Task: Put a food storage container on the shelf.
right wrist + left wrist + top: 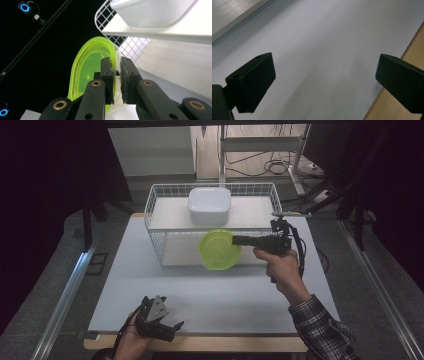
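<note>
A translucent green bowl [218, 249] hangs tilted in the air in front of the white wire rack [161, 217]. My right gripper [236, 240] is shut on its right rim, one jaw inside the bowl and one outside. In the right gripper view the green bowl [87, 67] stands on edge with its rim pinched by the right gripper [116, 75]. A white square bowl [209, 205] sits on the rack's upper shelf. My left gripper [170, 330] rests open near the table's front edge. In its own view the left gripper [325, 75] has nothing between the jaws.
The rack stands at the back of the white table top [210, 295], with a lower shelf [180, 252] under the upper one. A wooden strip [225, 343] runs along the front edge. Metal rails [65, 295] flank the table on the floor.
</note>
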